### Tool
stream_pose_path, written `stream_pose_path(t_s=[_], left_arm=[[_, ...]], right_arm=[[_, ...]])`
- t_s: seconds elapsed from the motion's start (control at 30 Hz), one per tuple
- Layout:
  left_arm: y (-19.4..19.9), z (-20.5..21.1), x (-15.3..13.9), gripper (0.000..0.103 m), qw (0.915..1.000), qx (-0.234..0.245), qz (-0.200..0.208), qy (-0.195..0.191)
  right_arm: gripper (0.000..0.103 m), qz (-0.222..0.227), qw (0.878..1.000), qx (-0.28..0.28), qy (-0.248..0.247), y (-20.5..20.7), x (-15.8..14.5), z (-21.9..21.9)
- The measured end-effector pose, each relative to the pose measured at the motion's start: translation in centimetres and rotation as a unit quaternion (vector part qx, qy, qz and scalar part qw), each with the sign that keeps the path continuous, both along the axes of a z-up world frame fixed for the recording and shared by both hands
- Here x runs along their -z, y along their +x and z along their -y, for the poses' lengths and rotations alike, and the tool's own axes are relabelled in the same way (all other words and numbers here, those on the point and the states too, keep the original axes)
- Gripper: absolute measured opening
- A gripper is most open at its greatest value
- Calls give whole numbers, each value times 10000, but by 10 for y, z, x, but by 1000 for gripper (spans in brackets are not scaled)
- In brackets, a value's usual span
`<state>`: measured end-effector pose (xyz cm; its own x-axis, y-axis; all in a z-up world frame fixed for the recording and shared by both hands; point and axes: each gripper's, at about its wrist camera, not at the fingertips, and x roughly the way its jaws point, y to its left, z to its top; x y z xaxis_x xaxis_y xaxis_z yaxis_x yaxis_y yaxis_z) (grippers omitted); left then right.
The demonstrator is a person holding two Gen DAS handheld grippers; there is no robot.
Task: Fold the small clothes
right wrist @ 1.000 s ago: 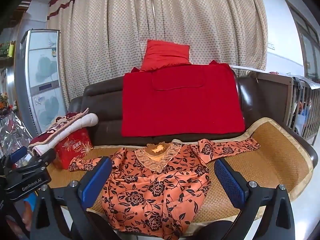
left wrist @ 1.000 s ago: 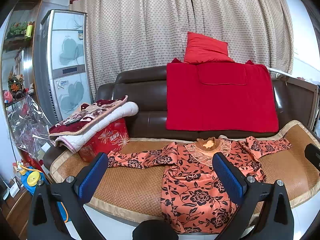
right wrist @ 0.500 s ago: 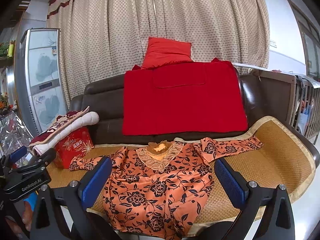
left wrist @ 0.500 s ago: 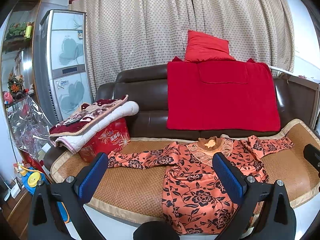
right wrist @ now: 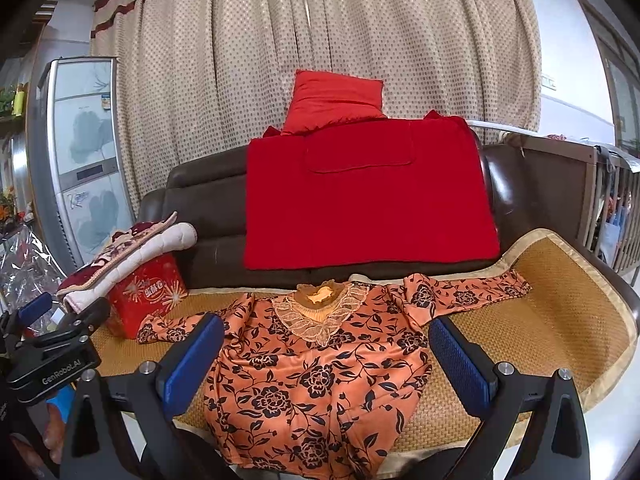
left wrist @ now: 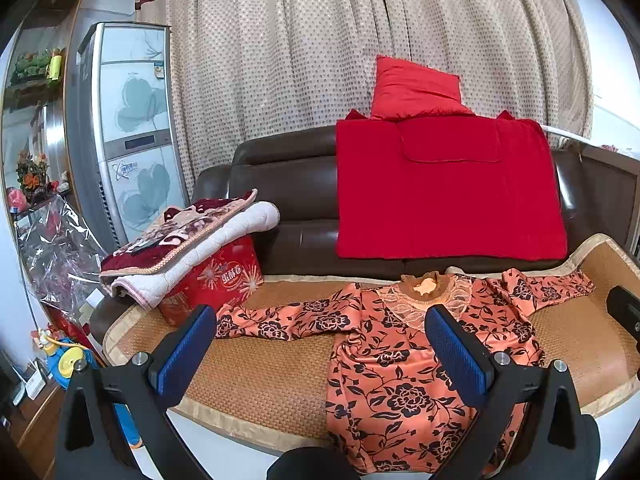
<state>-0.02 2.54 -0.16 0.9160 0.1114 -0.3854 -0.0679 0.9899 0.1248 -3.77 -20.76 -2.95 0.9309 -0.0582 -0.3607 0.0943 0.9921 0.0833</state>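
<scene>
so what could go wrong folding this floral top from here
The floral top has its hem hanging over the front edge of the woven mat, so a careless pull could probably drag it off the sofa. Its sleeve ends right beside the red box, so the open left gripper might bump the box when reaching for it.

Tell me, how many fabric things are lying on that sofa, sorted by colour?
Plain red: 2, the pillow and the blanket.
Orange with black flowers: 1, the top.
Dark red patterned: 1, the folded throw.
White: 1, the folded quilt.
Total: 5
</scene>
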Motion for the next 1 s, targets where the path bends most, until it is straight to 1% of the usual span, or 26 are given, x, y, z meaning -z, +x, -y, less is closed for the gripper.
stream_pose_path(t_s=[0.13, 0.33, 0.43, 0.53, 0.57, 0.6, 0.67, 0.7, 0.77, 0.83, 0.87, 0.9, 1.0], left_arm=[[6, 7, 2, 103, 10000, 1, -42, 76], [18, 17, 7, 103, 9998, 4, -121, 179], [32, 27, 13, 103, 9994, 82, -233, 225], [59, 38, 23, 103, 9984, 286, -472, 135], [71, 40, 27, 103, 9976, 348, -584, 93], [90, 44, 36, 103, 9963, 410, -758, 28], [116, 50, 52, 103, 9947, 464, -916, -20], [133, 55, 63, 103, 9936, 457, -1035, -4], [172, 65, 88, 103, 9901, 480, -1319, -45], [197, 73, 110, 103, 9884, 411, -1457, -85], [212, 77, 121, 103, 9877, 358, -1517, -100], [221, 79, 127, 103, 9873, 323, -1549, -108], [251, 90, 146, 103, 9880, 142, -1535, -98]], right_arm=[[103, -123, 9999, 39, -66, 7, 4, 6], [103, -177, 9997, 104, 166, 20, 12, 20], [103, -209, 9993, 171, 247, 29, 17, 32], [103, -248, 9983, 242, 460, 43, 26, 58], [103, -232, 9977, 302, 569, 49, 31, 74], [103, -257, 9965, 390, 699, 56, 38, 93], [103, -491, 9921, 505, 1037, 71, 54, 133], [103, -539, 9884, 636, 1269, 80, 66, 165], [103, -650, 9820, 844, 1558, 95, 85, 212], [103, -854, 9752, 1155, 1684, 118, 105, 268], [103, -982, 9709, 1282, 1769, 129, 115, 288], [103, -1133, 9668, 1363, 1842, 146, 126, 315], [103, -1432, 9554, 1655, 1984, 193, 148, 366]])
